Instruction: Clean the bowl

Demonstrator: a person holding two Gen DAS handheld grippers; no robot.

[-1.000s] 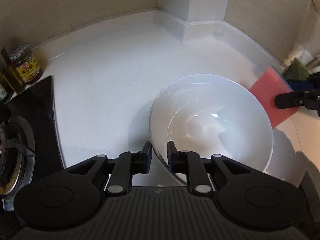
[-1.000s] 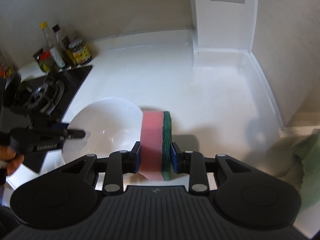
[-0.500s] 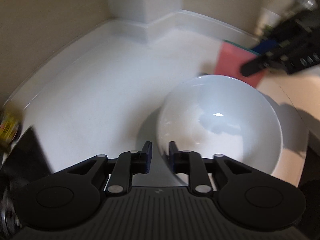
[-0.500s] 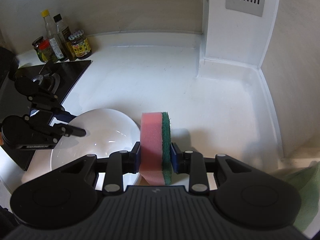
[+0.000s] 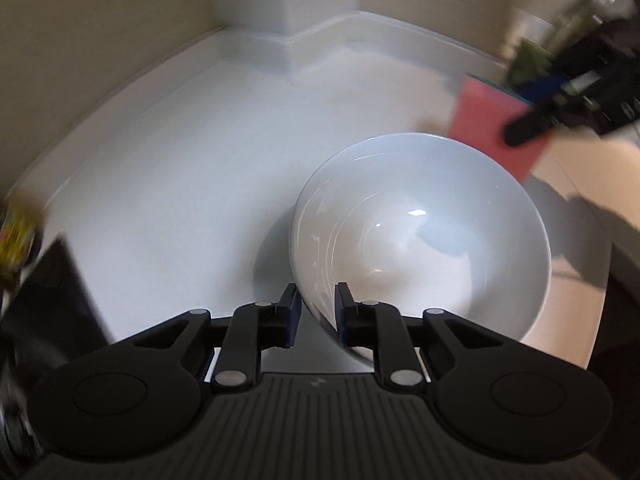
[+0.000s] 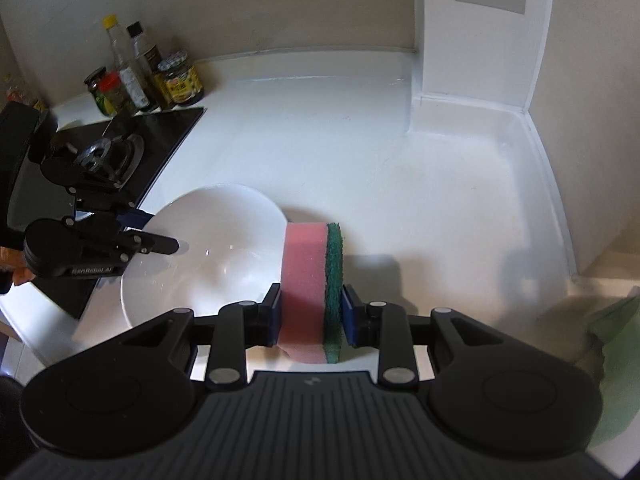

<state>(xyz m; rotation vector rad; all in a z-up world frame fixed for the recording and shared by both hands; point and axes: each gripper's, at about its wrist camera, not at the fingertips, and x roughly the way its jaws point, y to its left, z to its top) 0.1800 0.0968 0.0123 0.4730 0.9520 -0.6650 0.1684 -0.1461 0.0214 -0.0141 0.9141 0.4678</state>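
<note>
A white bowl (image 5: 420,240) sits tilted on the white counter, its inside bare and glossy. My left gripper (image 5: 317,308) has the bowl's near rim between its jaws, which are closing on it. In the right wrist view the same left gripper (image 6: 160,230) grips the left rim of the bowl (image 6: 208,256). My right gripper (image 6: 312,312) is shut on a pink sponge (image 6: 306,280) with a green scouring side, held upright just right of the bowl. In the left wrist view the sponge (image 5: 488,128) hangs beyond the bowl's far rim.
A black gas stove (image 6: 120,152) lies left of the bowl, with bottles and jars (image 6: 160,76) behind it by the wall. A white wall column (image 6: 480,40) juts out at the back. A green cloth (image 6: 616,340) lies at the far right.
My left gripper has rolled, staying on the bowl's rim, so the counter looks turned in its view. The right gripper still holds the sponge beside the bowl.
</note>
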